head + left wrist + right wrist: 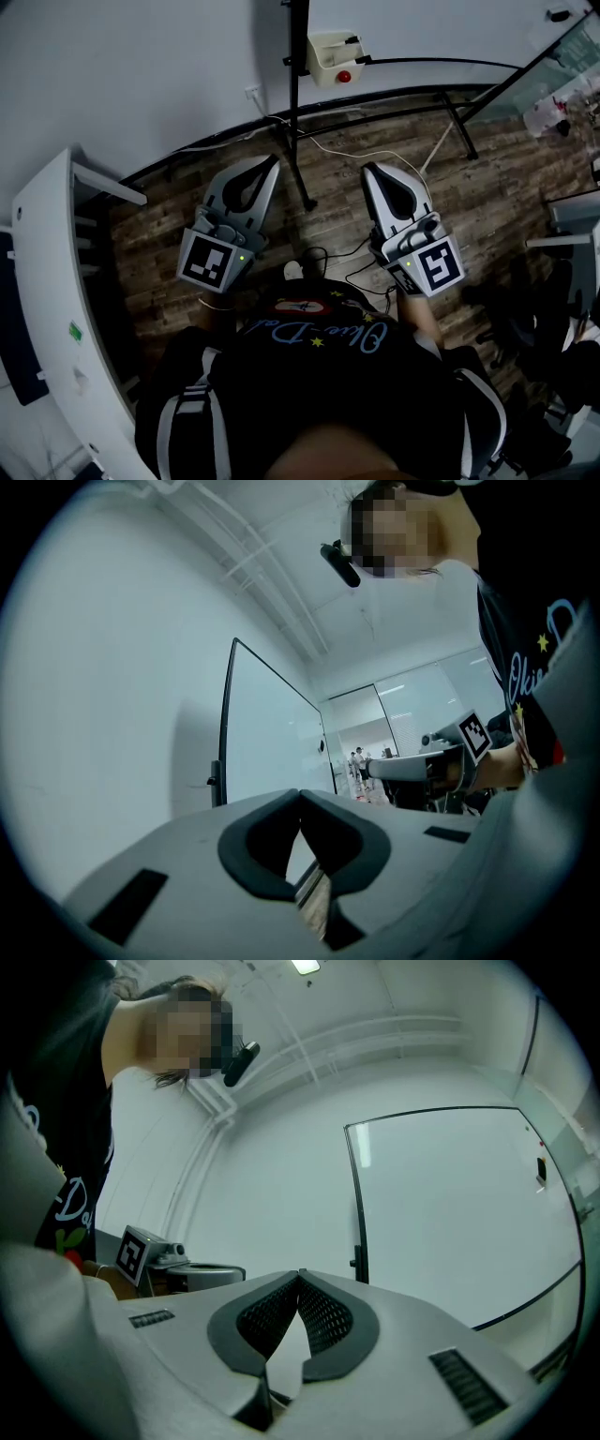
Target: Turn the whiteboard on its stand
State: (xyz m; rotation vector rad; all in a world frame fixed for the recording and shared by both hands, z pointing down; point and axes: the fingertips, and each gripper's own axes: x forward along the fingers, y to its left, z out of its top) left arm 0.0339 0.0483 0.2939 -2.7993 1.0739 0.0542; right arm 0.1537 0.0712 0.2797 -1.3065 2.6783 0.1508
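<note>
The whiteboard (450,1222) stands upright ahead of the person, close to the wall, with its black-framed side edge facing both gripper views. In the head view the upright post of its stand (298,103) comes down to the wooden floor (187,244) just beyond the two grippers, and the stand's legs spread along the floor's far edge by the wall.

The left gripper (272,161) and the right gripper (368,171) are held side by side, pointing at the board and apart from it. Both sets of fingers are pressed together with nothing between them. The turn has not begun, so the step in hand looks like the reach for the board.

To do it well, spread one gripper's fingers before arriving, then close them squarely over the frame edge rather than on the slick white face, where they would likely slip. A small black fitting (356,1262) sits partway up that edge. It may be a pivot or a lock, but it is too small to tell, so check it first.

The other gripper could steady the post, since pushing high up could tip a light stand. Turn slowly. A white cable (375,155) trails across the floor near the legs and could snag.
</note>
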